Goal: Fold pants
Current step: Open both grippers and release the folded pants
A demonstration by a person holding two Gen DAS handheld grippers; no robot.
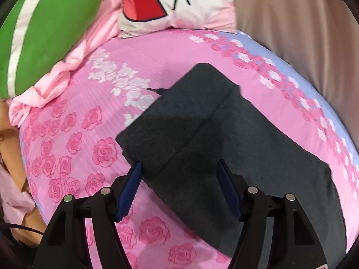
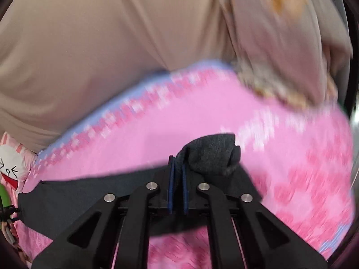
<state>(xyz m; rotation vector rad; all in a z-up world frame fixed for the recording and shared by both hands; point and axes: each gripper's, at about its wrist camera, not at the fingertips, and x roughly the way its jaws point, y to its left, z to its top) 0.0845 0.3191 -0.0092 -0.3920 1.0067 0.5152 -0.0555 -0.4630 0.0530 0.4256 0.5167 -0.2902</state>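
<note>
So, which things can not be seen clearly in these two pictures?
- Left wrist view: the near end of the dark pants is hidden behind the open left gripper.
- Right wrist view: motion blur smears the pink bedsheet pattern.
- Right wrist view: the right gripper covers the pinched fabric, so the layers there cannot be counted.

pants (image 1: 224,139): dark matt felt-like cloth | bedsheet (image 1: 175,51): smooth pink printed cloth | tool fingers (image 1: 130,190): ribbed blue pads

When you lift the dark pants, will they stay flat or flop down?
Probably flop: the pants bunch where the right gripper pinches them. They lie flat on the bedsheet, so likely soft, light and unlikely to slide.
</note>
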